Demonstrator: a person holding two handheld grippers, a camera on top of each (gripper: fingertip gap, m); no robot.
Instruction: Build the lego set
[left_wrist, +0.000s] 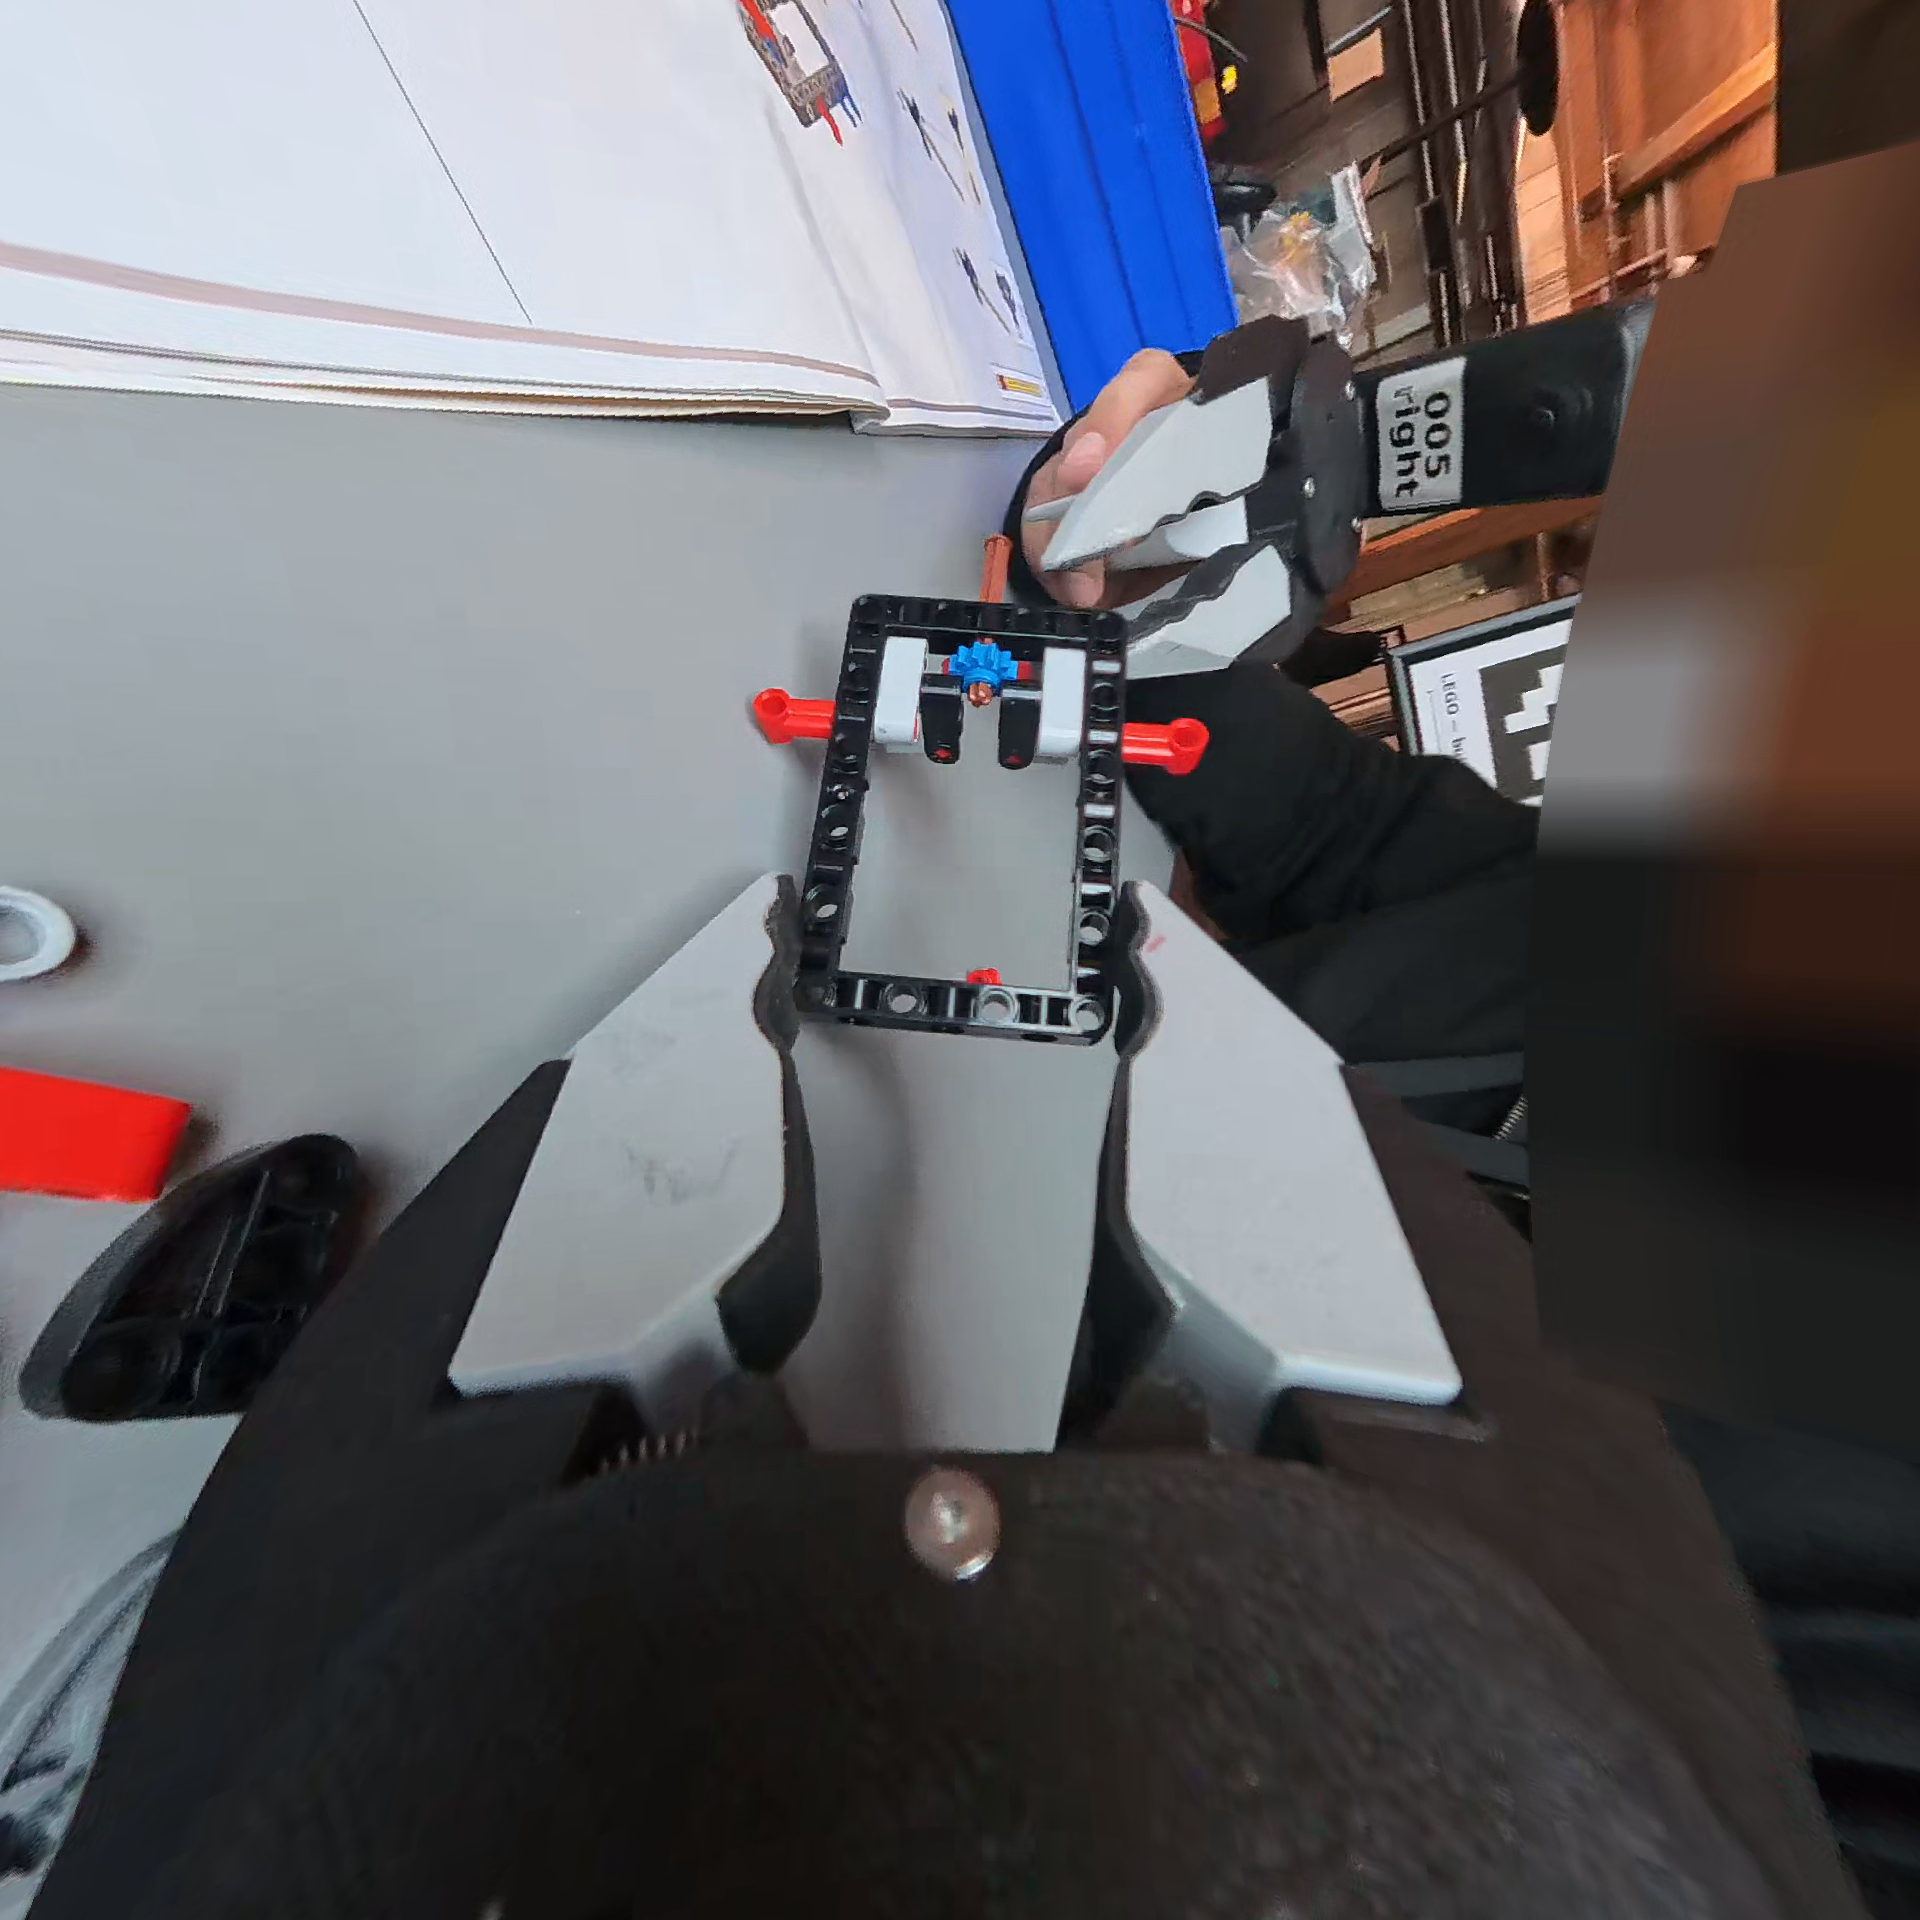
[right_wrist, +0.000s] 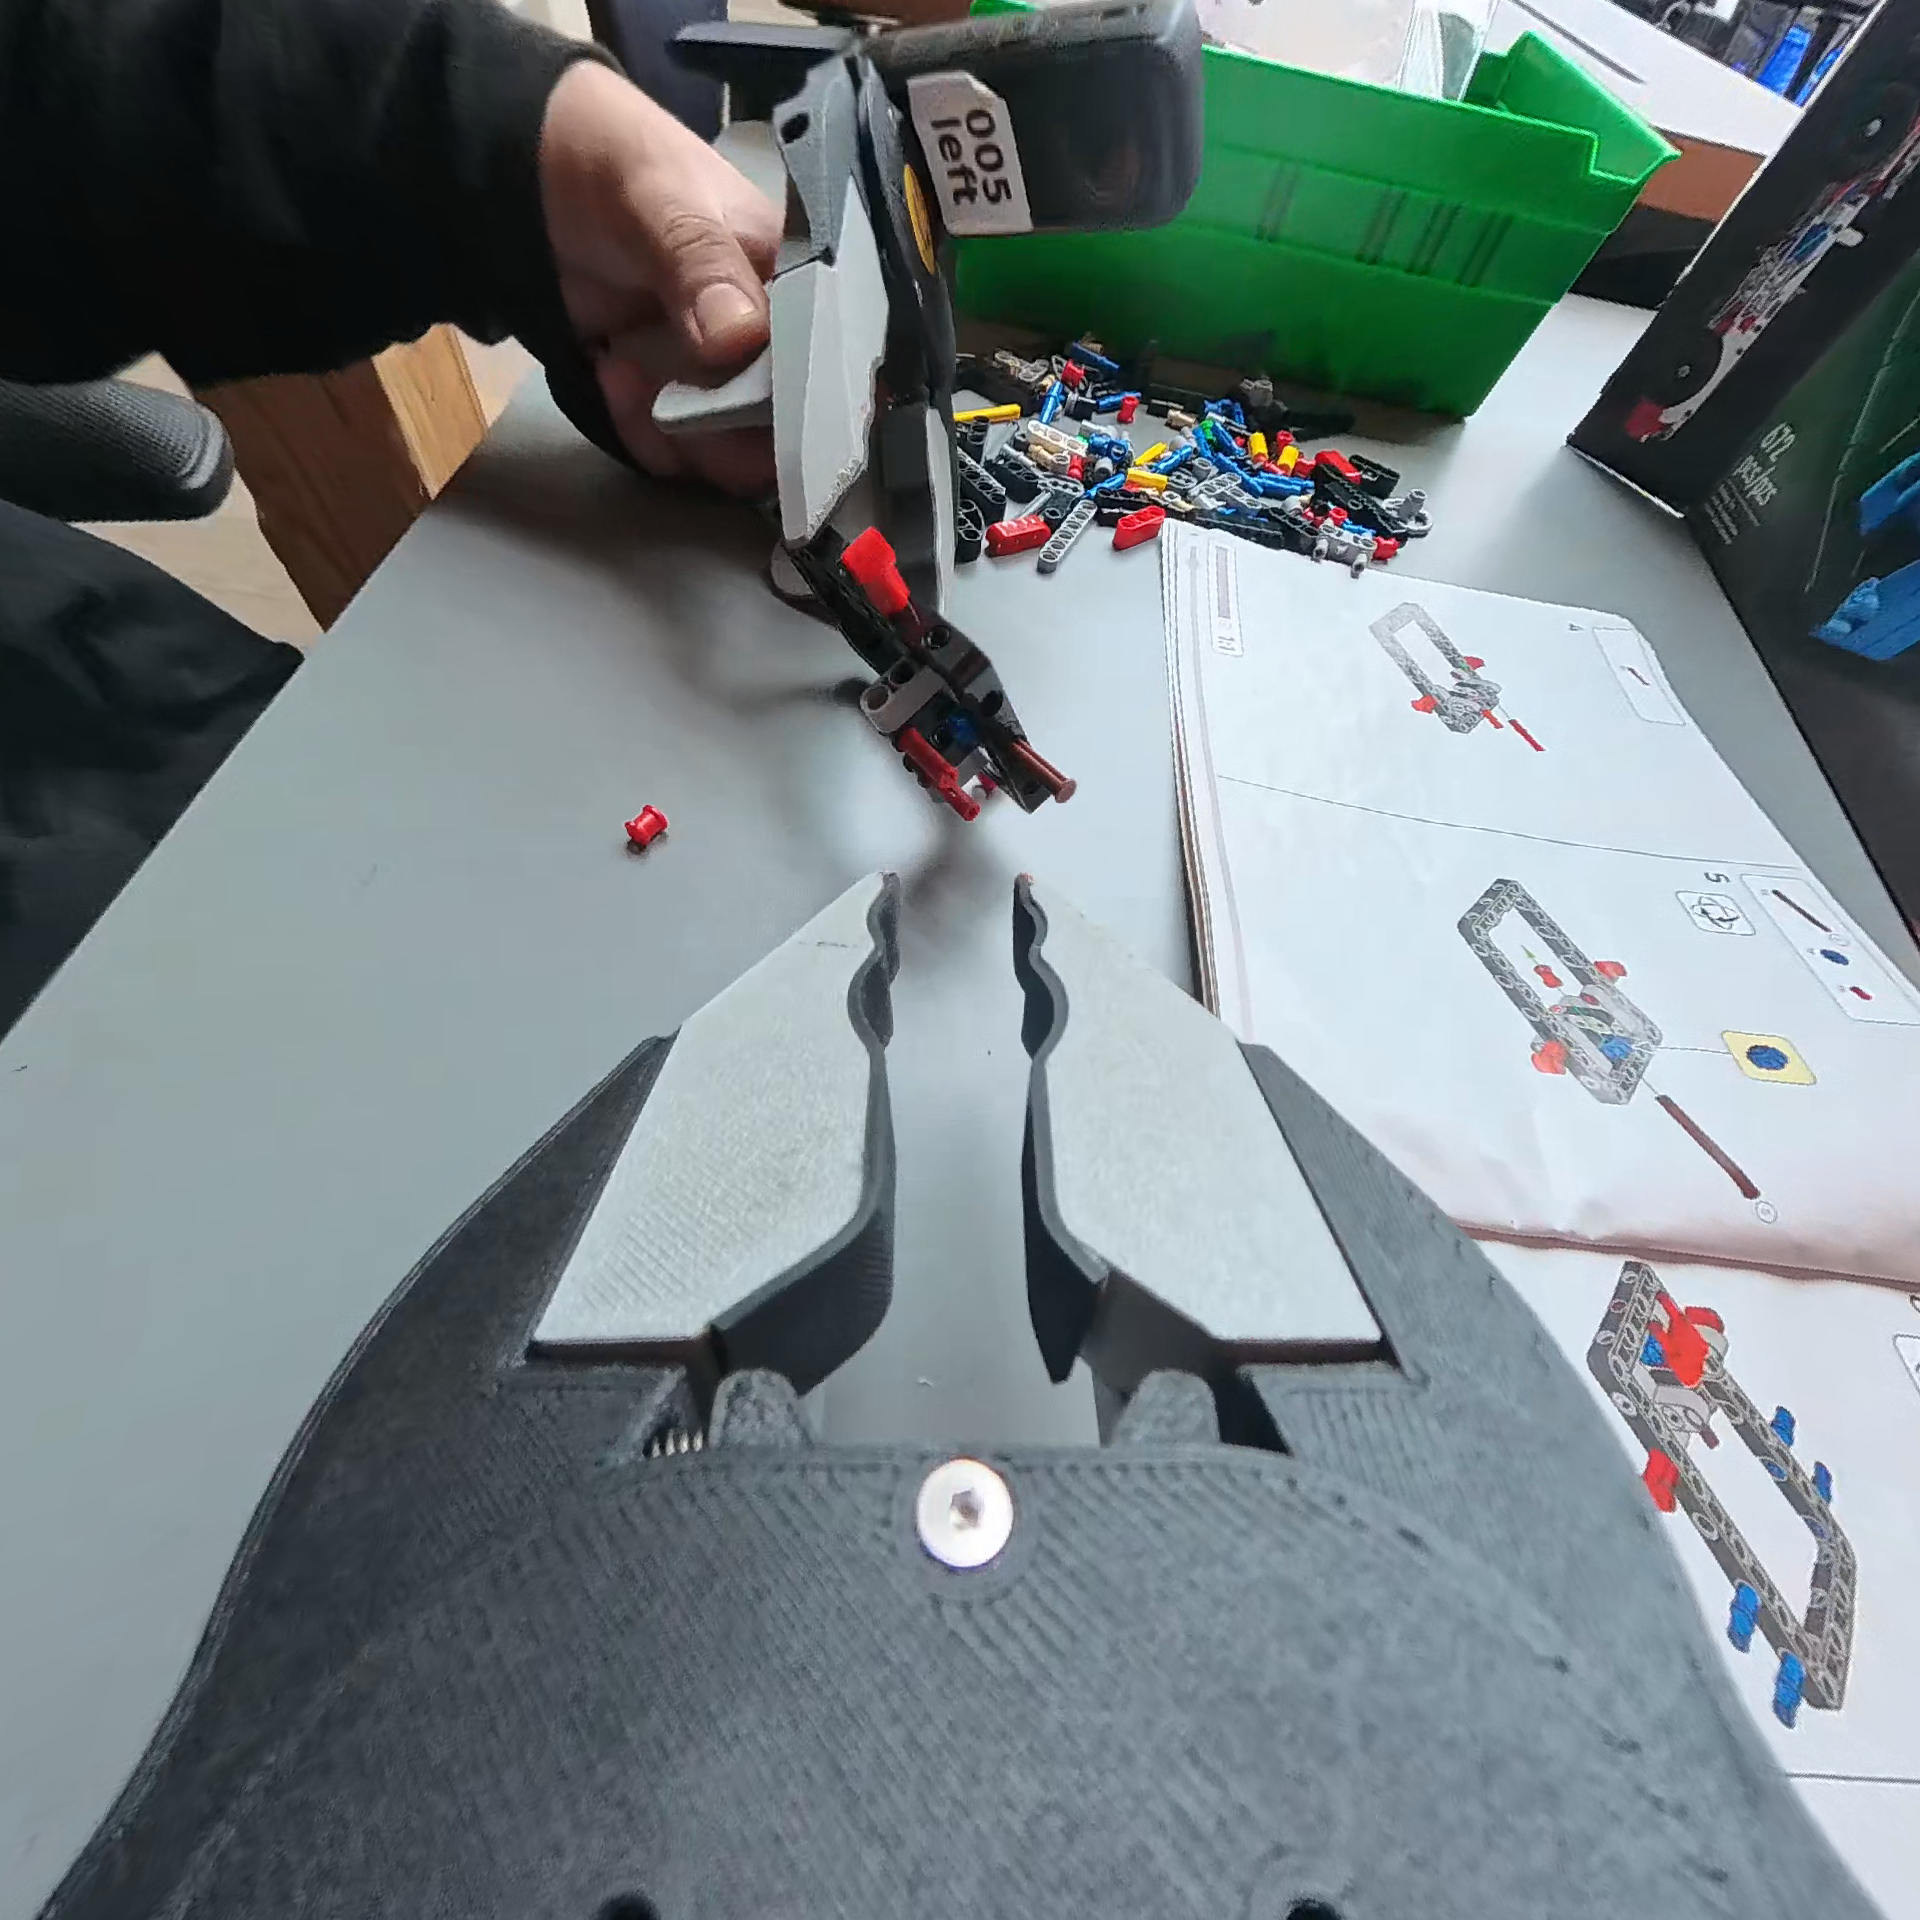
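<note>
Left gripper (left_wrist: 956, 966) is clamping the black rectangular plastic lego frame (left_wrist: 971, 810) by its near short end, holding it above the grey table (right_wrist: 416, 935). Right gripper (right_wrist: 956, 904) is sitting slightly parted, empty, frame at its 12 o'clock. Frame looks light, stiff; brown axle (right_wrist: 1034, 769) and red pins could pop loose, so grip the side beams. Grippers are wearing printed stickers; instruction booklet (right_wrist: 1455, 831) at 2 o'clock.

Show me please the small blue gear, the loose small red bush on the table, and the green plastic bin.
small blue gear (left_wrist: 975, 662), left wrist view, on its toothed face.
loose small red bush (right_wrist: 645, 828), right wrist view, on its middle.
green plastic bin (right_wrist: 1299, 270), right wrist view, on its front wall.
</note>
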